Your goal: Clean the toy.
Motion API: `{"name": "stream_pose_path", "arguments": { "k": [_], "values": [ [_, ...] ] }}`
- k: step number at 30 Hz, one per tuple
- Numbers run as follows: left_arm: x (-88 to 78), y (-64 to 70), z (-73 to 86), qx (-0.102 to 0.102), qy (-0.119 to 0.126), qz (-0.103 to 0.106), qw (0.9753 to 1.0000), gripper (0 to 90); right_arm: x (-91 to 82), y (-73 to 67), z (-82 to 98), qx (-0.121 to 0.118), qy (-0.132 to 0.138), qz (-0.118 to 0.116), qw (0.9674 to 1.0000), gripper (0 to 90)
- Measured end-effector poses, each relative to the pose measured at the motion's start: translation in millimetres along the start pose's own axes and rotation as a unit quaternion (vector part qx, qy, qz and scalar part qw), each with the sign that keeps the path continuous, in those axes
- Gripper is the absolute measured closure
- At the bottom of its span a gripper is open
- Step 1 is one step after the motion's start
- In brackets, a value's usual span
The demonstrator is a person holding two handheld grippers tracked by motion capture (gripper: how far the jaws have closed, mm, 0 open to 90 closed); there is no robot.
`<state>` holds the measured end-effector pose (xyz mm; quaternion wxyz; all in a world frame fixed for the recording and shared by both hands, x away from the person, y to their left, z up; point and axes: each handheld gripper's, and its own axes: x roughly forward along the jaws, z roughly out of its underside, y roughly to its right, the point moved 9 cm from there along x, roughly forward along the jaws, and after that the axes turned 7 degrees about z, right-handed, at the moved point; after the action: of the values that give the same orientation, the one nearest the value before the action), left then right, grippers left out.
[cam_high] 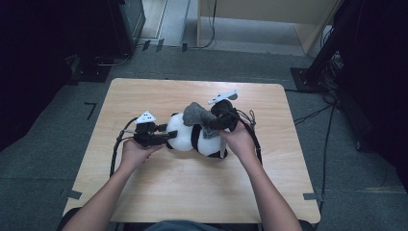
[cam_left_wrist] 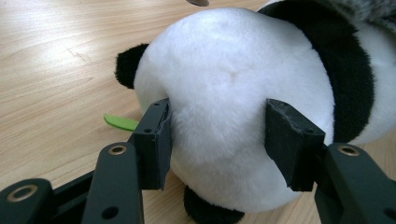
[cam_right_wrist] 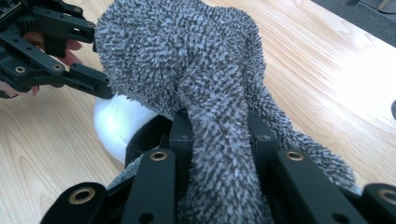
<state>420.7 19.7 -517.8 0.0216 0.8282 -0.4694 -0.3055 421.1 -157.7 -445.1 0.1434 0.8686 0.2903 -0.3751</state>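
A black-and-white plush panda lies on its side mid-table. In the left gripper view its white head bulges between the two black pads, which dent the fur: my left gripper is shut on it. From the left hand, that left gripper reaches in to the panda. A grey fuzzy cloth is draped over the panda's top. My right gripper is shut on a hanging fold of this grey cloth. Above the panda's right side the right gripper points left.
The wooden table has bare room in front of and to the left of the toy. A small green leaf-shaped piece lies flat by the panda's head. Cables trail from the grippers. Dark stands and floor cables surround the table.
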Motion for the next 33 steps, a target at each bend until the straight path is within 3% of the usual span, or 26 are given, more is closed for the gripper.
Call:
{"name": "stream_pose_path", "arguments": {
  "k": [12,16,20,23,27,33],
  "values": [
    [-0.5,-0.1,-0.5,-0.002,0.003,0.000,1.0000,45.3,-20.7,32.3,17.5,0.031,0.008,0.021,0.9993,70.0],
    [-1.2,0.7,-0.8,-0.023,0.006,0.011,0.9997,45.6,-26.3,45.6,23.5,0.042,0.002,0.036,0.9985,70.9],
    [-0.9,0.6,-0.7,-0.022,0.007,0.011,0.9997,45.8,-32.7,56.2,20.7,0.053,0.003,0.054,0.9972,71.7],
    [-0.7,0.2,-0.7,-0.019,0.007,0.010,0.9997,45.9,-37.2,49.6,7.5,0.045,0.019,0.048,0.9977,71.7],
    [-0.8,0.9,-0.6,-0.018,0.006,0.008,0.9998,45.8,-34.4,26.0,-15.3,0.020,0.030,0.033,0.9988,71.8],
    [-0.9,0.7,-0.6,-0.016,0.007,0.009,0.9998,45.9,-7.9,-13.7,-43.2,-0.014,0.027,0.004,0.9995,71.8]
  ]
}}
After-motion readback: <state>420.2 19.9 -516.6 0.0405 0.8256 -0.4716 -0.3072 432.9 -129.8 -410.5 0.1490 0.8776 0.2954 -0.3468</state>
